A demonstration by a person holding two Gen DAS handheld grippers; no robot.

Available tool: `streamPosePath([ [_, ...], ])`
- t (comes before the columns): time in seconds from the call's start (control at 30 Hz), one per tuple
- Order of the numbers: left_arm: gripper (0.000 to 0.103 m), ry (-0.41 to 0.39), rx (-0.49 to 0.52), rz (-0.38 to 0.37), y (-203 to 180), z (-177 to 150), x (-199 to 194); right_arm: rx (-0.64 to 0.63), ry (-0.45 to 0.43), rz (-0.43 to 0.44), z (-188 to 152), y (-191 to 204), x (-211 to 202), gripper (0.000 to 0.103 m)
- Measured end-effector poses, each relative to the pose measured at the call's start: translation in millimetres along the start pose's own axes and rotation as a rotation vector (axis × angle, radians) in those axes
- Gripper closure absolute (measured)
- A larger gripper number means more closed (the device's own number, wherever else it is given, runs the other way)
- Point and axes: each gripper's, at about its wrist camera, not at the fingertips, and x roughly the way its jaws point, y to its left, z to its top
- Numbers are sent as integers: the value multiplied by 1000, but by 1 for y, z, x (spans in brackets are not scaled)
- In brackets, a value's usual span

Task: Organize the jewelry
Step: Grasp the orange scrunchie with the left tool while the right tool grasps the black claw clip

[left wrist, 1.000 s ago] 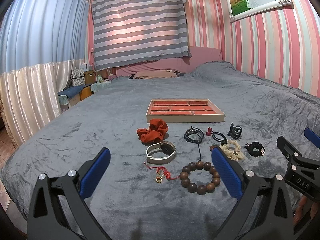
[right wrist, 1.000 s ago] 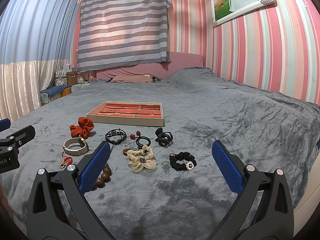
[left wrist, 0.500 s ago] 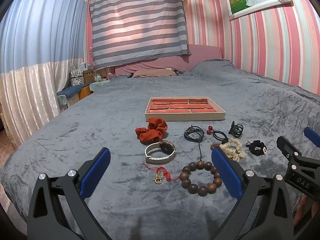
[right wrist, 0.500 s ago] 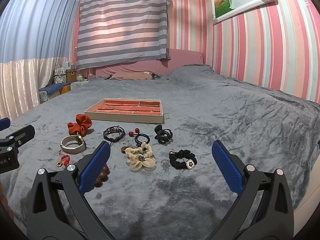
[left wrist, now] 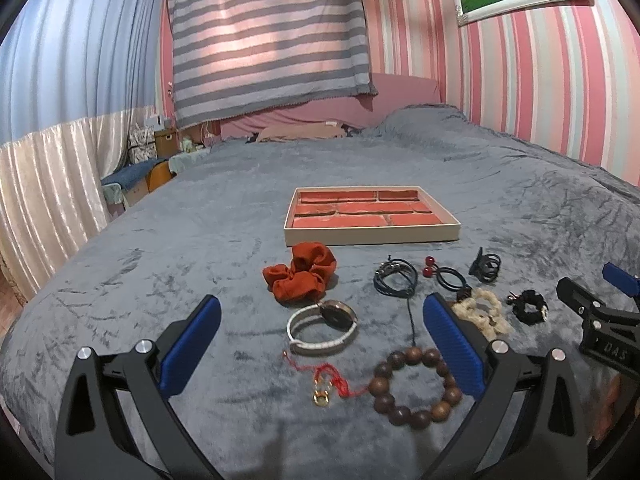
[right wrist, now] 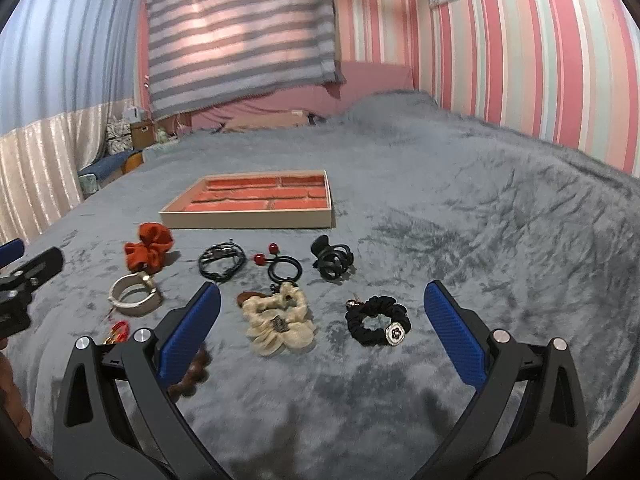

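A beige tray with an orange brick-pattern lining (left wrist: 372,236) (right wrist: 248,222) lies on the grey bedspread. In front of it lie an orange scrunchie (left wrist: 300,274) (right wrist: 149,250), a white-strap watch (left wrist: 322,328) (right wrist: 134,294), a wooden bead bracelet (left wrist: 416,386), a red-cord charm (left wrist: 326,384), a black cord bracelet (left wrist: 396,278) (right wrist: 222,262), a cherry hair tie (left wrist: 444,274) (right wrist: 280,266), a black claw clip (left wrist: 486,266) (right wrist: 332,260), a cream scrunchie (right wrist: 278,318) and a black scrunchie (right wrist: 378,322). My left gripper (left wrist: 322,342) is open above the watch. My right gripper (right wrist: 322,332) is open above the two scrunchies.
The grey bedspread (left wrist: 180,248) covers a wide bed with a pink headboard (left wrist: 400,88) at the far end. A striped wall runs along the right, curtains and boxes (left wrist: 160,142) on the left. The right gripper shows at the left view's right edge (left wrist: 600,320).
Both grippers have moved forward and a little lower towards the jewelry, which now looks larger. The right view has tilted. Nothing was taken hold of.
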Motion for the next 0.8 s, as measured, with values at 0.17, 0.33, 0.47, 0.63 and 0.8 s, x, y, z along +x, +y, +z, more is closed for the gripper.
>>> streamPosePath([
  [0.17, 4, 46, -11, -7, 11, 15, 28, 21, 58, 17, 16, -7, 34, 4],
  [0.33, 4, 99, -10, -24, 18, 22, 61, -4, 91, -23, 27, -5, 66, 4],
  [0.47, 4, 140, -15, -36, 26, 26, 91, -17, 144, -46, 31, -6, 98, 4],
  [0.63, 4, 208, -44, -76, 38, 28, 127, -30, 205, -67, 33, -11, 136, 4],
  [0.8, 4, 293, -50, -91, 43, 21, 159, -48, 263, -72, 32, -13, 164, 6],
])
